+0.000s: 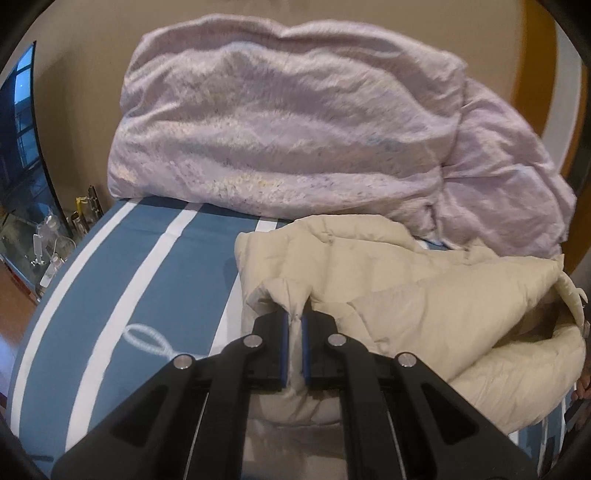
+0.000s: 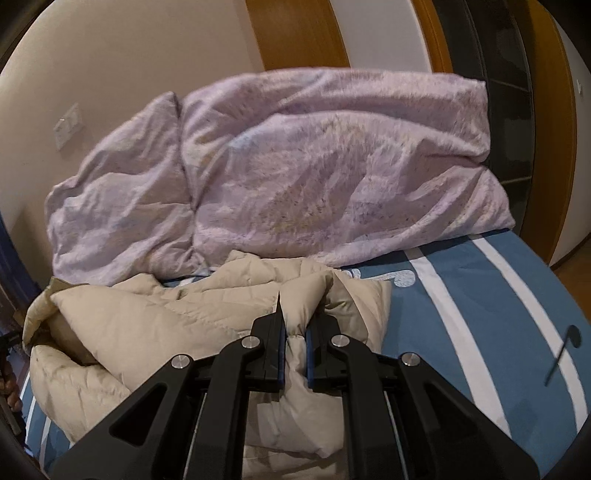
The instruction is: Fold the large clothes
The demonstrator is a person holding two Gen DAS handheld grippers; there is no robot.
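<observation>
A cream padded jacket (image 1: 424, 295) lies bunched on the blue bed sheet with white stripes (image 1: 147, 280). In the left wrist view my left gripper (image 1: 294, 325) is shut on a pinched fold at the jacket's left edge, with fabric squeezed between the blue pads. The right wrist view shows the same jacket (image 2: 155, 325) spread to the left. My right gripper (image 2: 295, 332) is shut on a ridge of the jacket near its right edge. The jacket's bulk hangs and folds between the two grips.
A crumpled lilac duvet (image 1: 288, 125) is piled at the head of the bed (image 2: 325, 166). A glass-topped side table with small bottles (image 1: 48, 240) stands at the bed's left. Wooden door frames (image 2: 295, 33) and a beige wall lie behind. Bare striped sheet (image 2: 480, 314) extends to the right.
</observation>
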